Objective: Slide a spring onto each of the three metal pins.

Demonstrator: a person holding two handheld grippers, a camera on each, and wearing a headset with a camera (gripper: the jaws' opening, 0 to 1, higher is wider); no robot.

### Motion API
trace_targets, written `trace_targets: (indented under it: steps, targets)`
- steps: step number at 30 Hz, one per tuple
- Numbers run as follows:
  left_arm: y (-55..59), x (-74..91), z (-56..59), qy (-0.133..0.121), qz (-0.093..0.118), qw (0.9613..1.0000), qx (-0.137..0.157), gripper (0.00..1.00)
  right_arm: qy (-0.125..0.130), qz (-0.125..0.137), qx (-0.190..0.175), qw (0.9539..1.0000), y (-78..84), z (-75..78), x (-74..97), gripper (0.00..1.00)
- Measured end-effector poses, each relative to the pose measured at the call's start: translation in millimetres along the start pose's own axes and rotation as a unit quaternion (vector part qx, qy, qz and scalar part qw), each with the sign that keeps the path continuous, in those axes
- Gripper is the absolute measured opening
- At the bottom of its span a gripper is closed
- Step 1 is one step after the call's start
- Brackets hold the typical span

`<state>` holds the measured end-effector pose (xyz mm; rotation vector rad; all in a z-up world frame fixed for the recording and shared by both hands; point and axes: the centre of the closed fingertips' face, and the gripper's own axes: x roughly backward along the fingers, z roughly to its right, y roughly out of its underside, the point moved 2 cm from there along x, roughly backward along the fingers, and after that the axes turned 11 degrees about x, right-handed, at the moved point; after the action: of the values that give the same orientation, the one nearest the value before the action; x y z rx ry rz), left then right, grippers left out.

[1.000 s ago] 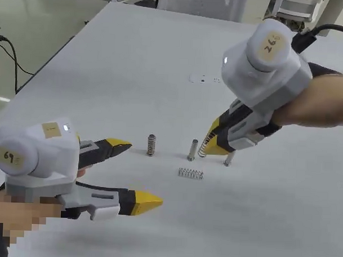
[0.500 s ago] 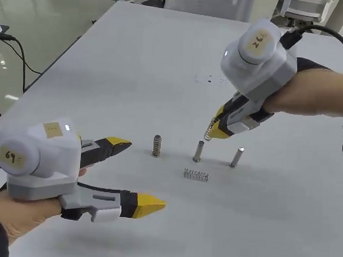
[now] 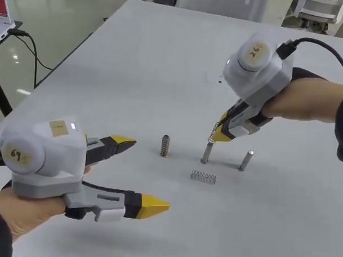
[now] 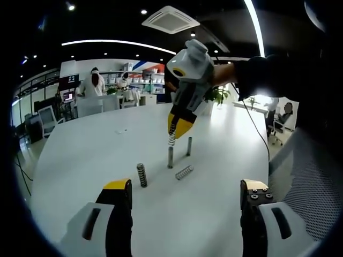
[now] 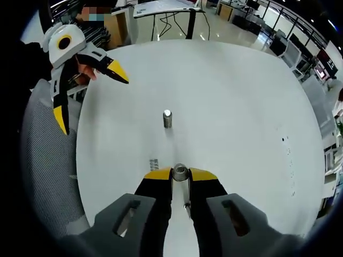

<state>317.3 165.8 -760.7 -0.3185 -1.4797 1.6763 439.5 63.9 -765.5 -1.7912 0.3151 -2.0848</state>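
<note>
Three metal pins stand on the white table [image 3: 134,65]. The left pin [image 3: 165,145] wears a spring. The middle pin [image 3: 206,153] and the right pin [image 3: 246,160] are bare. My right gripper [image 3: 219,133] is shut on a spring [image 3: 214,132], which hangs just above the middle pin's top; the left gripper view shows this spring [image 4: 172,138] over the pin [image 4: 170,157]. A loose spring [image 3: 203,176] lies flat in front of the pins. My left gripper [image 3: 143,173] is open and holds nothing, near the front left.
The table's left edge [image 3: 61,57] drops to a glossy floor with cables. In the left gripper view, chairs, desks and people [image 4: 95,83] stand far beyond the table. Small dark marks [image 3: 215,79] sit on the table behind the right gripper.
My right gripper has risen with its spring from low between the middle and right pins to just above the middle pin. The left gripper has stayed put. The head camera shifted.
</note>
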Motion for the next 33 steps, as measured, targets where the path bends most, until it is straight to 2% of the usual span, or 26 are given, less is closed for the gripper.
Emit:
trace_targets:
  steps: [4,15,33]
  targets:
    - [1.7,0.9,-2.3,-0.003,-0.004,1.0000,-0.002,0.82,-0.002,-0.001,-0.004,1.0000,1.8,3.2,-3.9,0.13]
    - [3.0,2.0,-5.8,-0.005,-0.006,1.0000,-0.002,0.81,-0.010,-0.006,-0.008,0.9999,3.5,-0.4,-11.4,0.13]
    - [1.5,2.4,-5.9,-0.006,-0.008,0.9999,-0.002,0.80,-0.013,-0.016,-0.017,0.9996,14.0,-5.4,-37.0,0.13]
